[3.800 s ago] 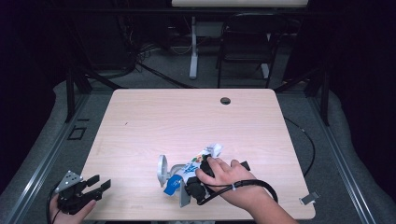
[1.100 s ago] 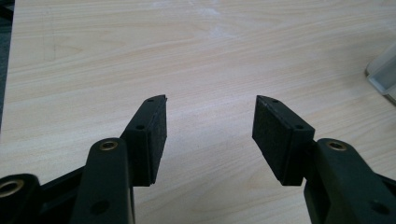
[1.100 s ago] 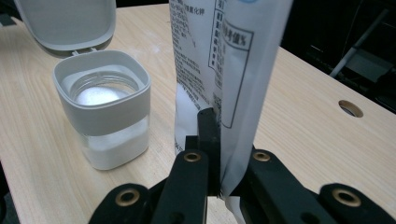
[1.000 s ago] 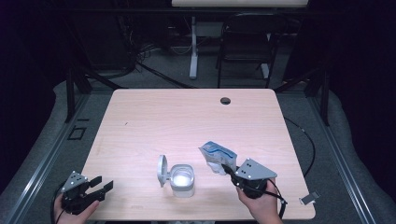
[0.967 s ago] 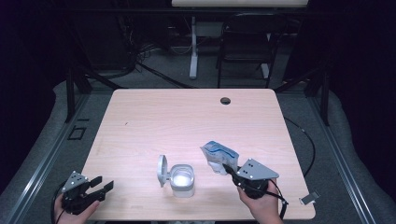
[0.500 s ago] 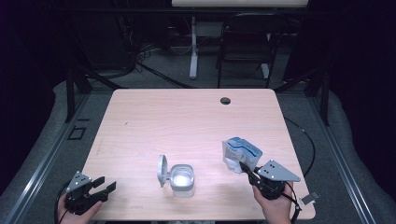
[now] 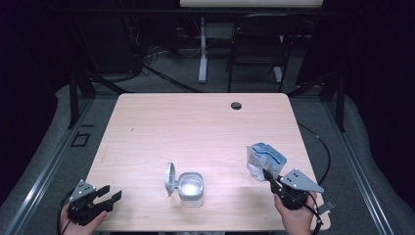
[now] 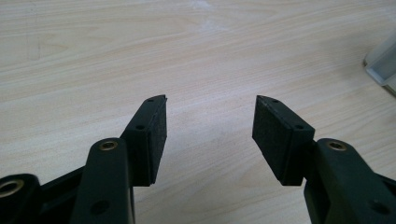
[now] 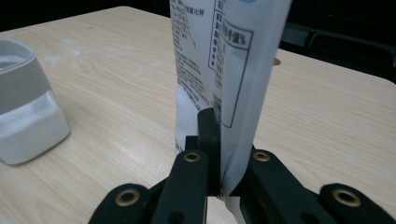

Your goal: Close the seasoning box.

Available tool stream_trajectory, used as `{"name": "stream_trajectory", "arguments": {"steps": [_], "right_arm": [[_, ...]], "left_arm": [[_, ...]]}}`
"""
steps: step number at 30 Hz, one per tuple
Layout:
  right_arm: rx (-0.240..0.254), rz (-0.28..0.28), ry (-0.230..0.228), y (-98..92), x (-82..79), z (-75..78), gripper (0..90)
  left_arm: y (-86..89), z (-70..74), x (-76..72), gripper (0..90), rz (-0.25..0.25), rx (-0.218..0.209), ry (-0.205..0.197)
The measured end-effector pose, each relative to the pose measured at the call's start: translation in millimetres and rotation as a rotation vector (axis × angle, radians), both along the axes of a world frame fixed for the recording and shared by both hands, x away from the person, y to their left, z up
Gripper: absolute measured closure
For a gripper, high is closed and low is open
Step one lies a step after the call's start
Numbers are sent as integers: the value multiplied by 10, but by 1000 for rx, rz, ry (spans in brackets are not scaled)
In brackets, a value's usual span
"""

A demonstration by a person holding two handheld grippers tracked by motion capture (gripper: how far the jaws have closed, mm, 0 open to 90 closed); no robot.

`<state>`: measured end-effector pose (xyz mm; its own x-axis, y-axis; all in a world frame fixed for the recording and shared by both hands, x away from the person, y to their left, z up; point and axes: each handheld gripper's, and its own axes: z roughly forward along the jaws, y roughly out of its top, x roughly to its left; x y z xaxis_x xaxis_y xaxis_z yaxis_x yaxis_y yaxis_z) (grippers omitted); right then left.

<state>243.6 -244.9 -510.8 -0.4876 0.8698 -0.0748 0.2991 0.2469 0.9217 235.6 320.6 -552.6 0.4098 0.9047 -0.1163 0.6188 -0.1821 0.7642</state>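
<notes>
The pouch (image 7: pixel 265 160) stands upright near the table's right front edge, its long axis roughly vertical, blue-trimmed top uppermost and leaning slightly away from the person; in the right gripper view the pouch (image 9: pixel 224 70) is a glossy white soft film printed with small black text, creased where it is pinched. The right gripper (image 7: pixel 270 178) has its black jaws closed on the pouch's lower part, the film squeezed flat between them, and the right hand (image 7: pixel 295 220) comes up from the bottom edge with the grey three-cornered plate on top tilted toward the right. Well apart to the left, near the front middle of the pale wood-grain table (image 7: pixel 195 127), sits a squarish translucent container (image 7: pixel 190 188) with rounded corners, its round lid (image 7: pixel 169 178) hinged open and standing up at its left side. At the front left corner the left gripper (image 7: pixel 111 195) is held low by the left hand (image 7: pixel 84 221), its flat matte pads (image 8: pixel 156 135) spread apart over bare tabletop, gripping nothing.
</notes>
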Motion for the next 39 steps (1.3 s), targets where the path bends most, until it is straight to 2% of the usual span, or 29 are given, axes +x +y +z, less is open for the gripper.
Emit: {"name": "stream_trajectory", "arguments": {"steps": [18, 35, 39], "right_arm": [[-44, -41, 25, -53, 57, -119, 899], [-77, -69, 87, -53, 171, -289, 896], [-103, -58, 108, -27, 189, -348, 892]], "left_arm": [[-8, 9, -4, 455, -3, 7, 0], [-20, 8, -3, 455, -9, 17, 1], [-21, 11, -3, 455, -9, 16, 0]]}}
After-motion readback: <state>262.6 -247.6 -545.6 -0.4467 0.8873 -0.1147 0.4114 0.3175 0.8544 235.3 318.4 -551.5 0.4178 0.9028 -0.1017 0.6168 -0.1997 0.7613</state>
